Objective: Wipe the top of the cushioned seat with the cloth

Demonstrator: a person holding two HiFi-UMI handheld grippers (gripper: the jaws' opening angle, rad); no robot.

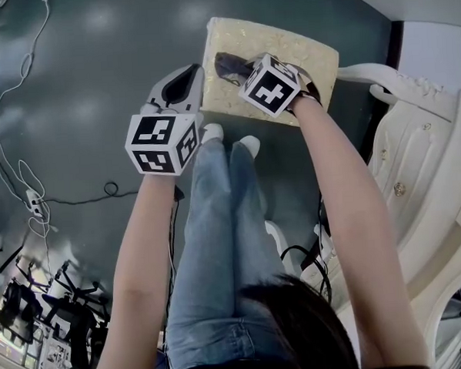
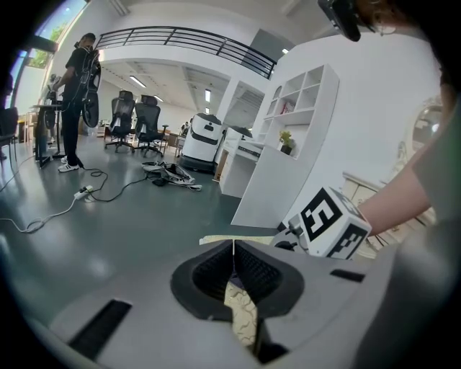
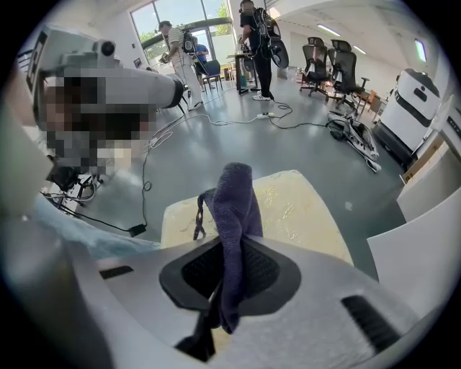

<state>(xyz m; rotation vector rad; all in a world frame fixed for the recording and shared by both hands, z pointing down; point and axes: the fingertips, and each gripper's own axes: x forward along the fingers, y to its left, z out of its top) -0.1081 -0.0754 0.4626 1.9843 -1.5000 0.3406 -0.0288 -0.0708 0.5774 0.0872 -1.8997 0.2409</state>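
Your right tongs (image 3: 234, 249) were clamped on the cloth (image 3: 236, 194) over the cushioned seat (image 3: 302, 209) — the wiping step was in hand. Your left tongs (image 2: 233, 254) were pressed together, empty; the next move likely called for lowering the cloth and sweeping.

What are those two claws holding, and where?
The right gripper pinches the dark cloth partway along, one end poking past the jaws. The left gripper is shut, empty.

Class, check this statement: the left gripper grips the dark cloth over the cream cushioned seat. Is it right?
No. It is the right gripper that grips the dark cloth over the cream cushioned seat, as the right gripper view shows; the left gripper is shut on nothing.
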